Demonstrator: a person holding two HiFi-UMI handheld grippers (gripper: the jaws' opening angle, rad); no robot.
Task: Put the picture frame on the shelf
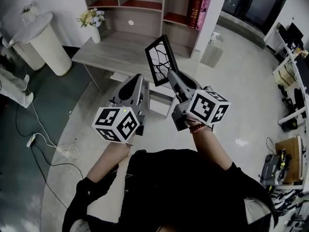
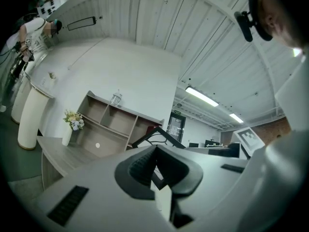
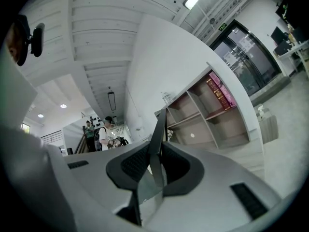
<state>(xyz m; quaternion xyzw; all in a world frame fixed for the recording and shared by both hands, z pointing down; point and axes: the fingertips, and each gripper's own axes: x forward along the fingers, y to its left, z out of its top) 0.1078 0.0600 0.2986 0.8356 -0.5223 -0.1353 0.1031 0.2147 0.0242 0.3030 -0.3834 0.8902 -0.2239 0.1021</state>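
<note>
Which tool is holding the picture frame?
The right tool: the black picture frame has its edge pinched between the jaws. The left tool has its jaws together, with no frame between them.

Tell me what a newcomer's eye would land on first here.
The black picture frame with its branching pattern stands out, clamped in the right gripper at the head view's centre. Behind it stands the wooden shelf with a red book, and a flower vase on the desk at left.

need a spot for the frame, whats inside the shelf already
Red and pink books stand in the shelf's right compartment; the other visible compartments look bare. The picture frame hides the shelf's left end in the right gripper view.
</note>
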